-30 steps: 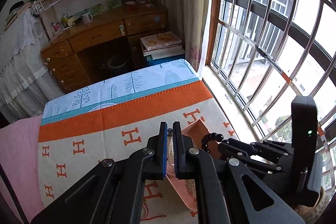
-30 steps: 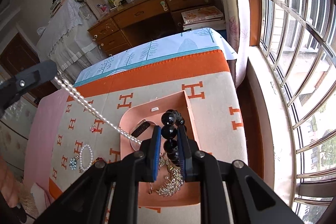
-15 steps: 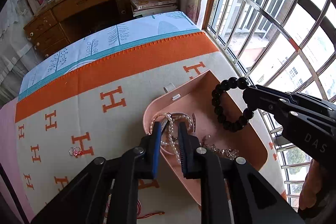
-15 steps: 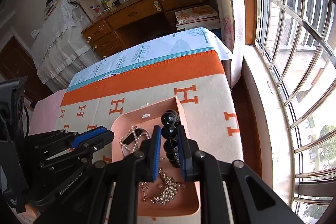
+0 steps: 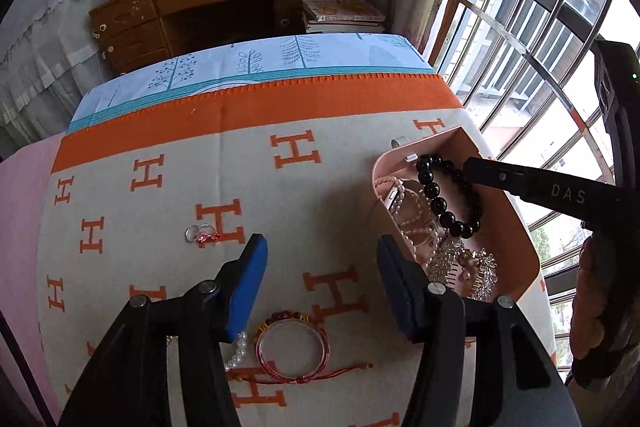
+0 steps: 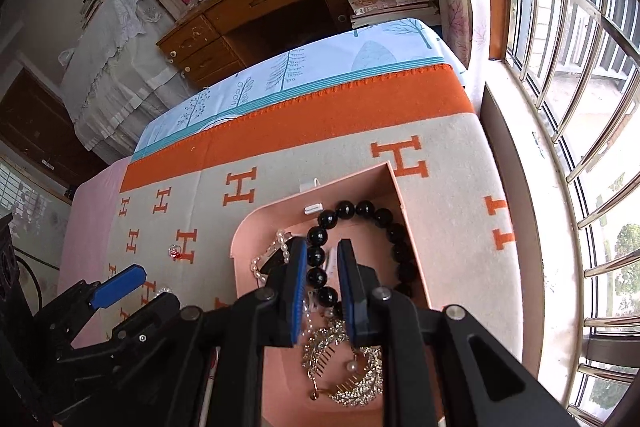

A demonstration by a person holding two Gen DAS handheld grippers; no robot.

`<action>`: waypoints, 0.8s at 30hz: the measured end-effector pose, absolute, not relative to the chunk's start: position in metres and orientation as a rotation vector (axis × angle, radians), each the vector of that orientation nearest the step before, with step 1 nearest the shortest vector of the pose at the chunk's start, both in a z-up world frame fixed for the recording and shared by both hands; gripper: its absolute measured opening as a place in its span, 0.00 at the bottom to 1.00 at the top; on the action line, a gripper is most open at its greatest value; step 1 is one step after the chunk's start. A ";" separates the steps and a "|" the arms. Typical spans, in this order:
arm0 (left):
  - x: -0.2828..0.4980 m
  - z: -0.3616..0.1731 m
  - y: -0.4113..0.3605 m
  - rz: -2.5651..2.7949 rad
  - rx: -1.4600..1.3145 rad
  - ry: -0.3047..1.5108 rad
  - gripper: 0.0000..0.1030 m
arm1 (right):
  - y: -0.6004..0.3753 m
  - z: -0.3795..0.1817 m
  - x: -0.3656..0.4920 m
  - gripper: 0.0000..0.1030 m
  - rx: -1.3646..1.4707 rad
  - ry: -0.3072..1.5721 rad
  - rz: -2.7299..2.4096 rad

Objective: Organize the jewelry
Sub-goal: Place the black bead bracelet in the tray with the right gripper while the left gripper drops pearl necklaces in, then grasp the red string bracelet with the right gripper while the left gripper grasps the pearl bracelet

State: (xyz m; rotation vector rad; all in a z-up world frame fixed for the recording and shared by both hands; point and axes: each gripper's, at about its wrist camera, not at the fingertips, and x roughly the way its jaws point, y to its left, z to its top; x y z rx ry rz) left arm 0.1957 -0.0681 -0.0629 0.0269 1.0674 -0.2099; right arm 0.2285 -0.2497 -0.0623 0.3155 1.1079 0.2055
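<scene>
Black bead bracelet (image 6: 320,259) lengthwise in right gripper (image 6: 322,263), seemingly hanging; left gripper (image 5: 320,259) opening, empty.

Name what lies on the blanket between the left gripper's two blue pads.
In the left wrist view, a red bead bangle lies on the blanket between the opening pads of the left gripper, untouched; only bare blanket beyond.

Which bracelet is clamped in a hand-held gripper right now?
The black bead bracelet, clamped in the right hand-held gripper over the pink tray. The red bracelet lies loose on the blanket.
</scene>
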 end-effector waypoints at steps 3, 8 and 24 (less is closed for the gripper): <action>0.189 -0.061 -0.052 -0.187 0.011 1.059 0.53 | -0.246 -0.060 0.224 0.15 0.313 1.102 0.210; 0.174 -0.053 -0.027 -0.153 -0.009 1.032 0.57 | -0.236 -0.056 0.209 0.15 0.286 1.097 0.219; 0.116 -0.036 0.051 -0.028 -0.066 0.976 0.68 | -0.180 -0.047 0.145 0.15 0.243 1.048 0.326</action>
